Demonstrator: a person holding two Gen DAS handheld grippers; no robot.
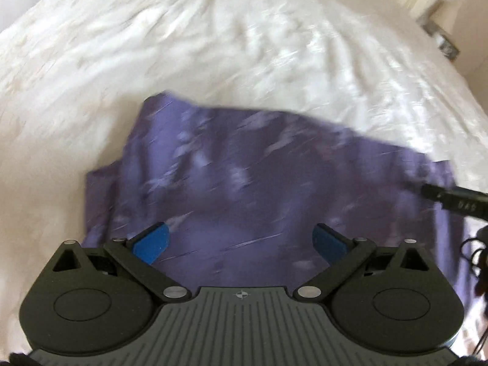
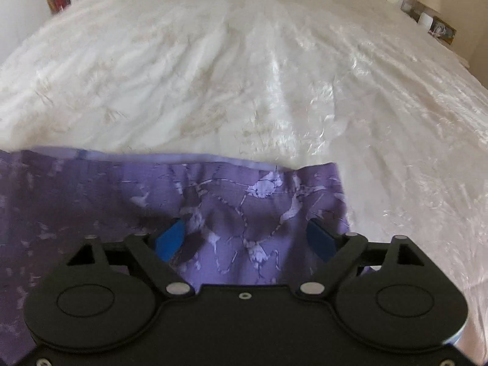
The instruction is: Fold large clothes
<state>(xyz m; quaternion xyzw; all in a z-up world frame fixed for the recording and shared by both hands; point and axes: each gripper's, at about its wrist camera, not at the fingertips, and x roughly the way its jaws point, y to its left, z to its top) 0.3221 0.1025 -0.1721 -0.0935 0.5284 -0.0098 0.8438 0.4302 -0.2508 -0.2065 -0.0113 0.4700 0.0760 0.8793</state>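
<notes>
Left wrist view: a purple garment [image 1: 244, 177] with pale marbled streaks is spread flat on a white, crinkled, glossy bedspread [image 1: 213, 45] (motion-blurred); the left gripper [image 1: 241, 242] is held above it, jaws wide apart, nothing between; the right gripper [image 2: 244, 238] is likewise spread open over the pale-hemmed cloth, blue pads [image 2: 170, 239] gripping nothing.

A white crinkled bedspread [image 2: 244, 76] covers the bed; a framed picture [image 2: 443, 31] stands beyond its right edge.
</notes>
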